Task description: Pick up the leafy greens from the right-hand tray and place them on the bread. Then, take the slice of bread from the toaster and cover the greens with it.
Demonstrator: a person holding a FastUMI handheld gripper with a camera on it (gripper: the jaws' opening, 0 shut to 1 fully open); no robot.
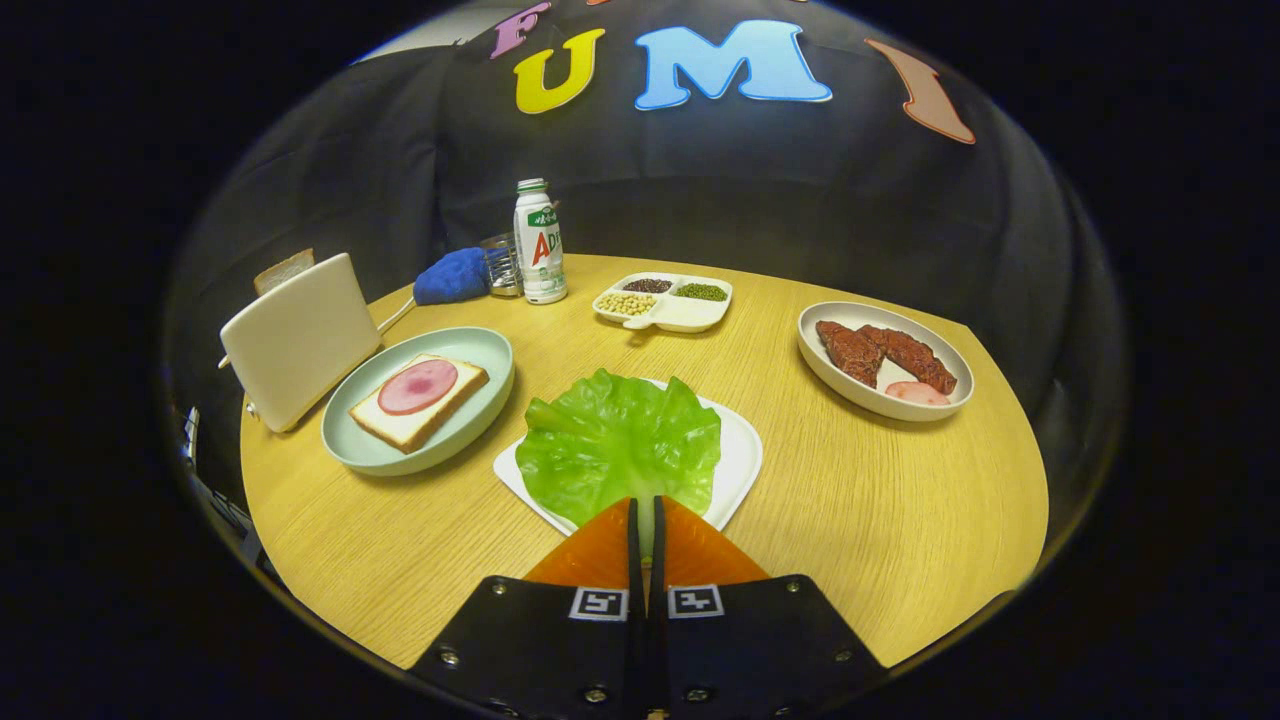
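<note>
Far off to the gripper's left, the toaster [298, 340] stands at the bench [880, 520] edge with a slice of bread [283, 270] sticking up from its slot. Just right of it, ahead and left of the gripper, a pale green plate [470, 410] holds the open bread [418, 400] with a round of ham [417, 386] on top and no greens on it. Straight ahead, the leafy greens [620, 445] lie on the white tray [738, 462]. The gripper [646, 515] has its fingers drawn nearly together, tips at the near edge of the leaf, a thin strip of leaf showing in the slit; whether they pinch it I cannot tell. Beyond, a bottle [539, 245] and a divided dish of beans [663, 302]; to the right, a plate of meat [885, 360].

By my reading, both halves remain: the greens onto the ham-topped bread, then the toaster slice over them.
</note>
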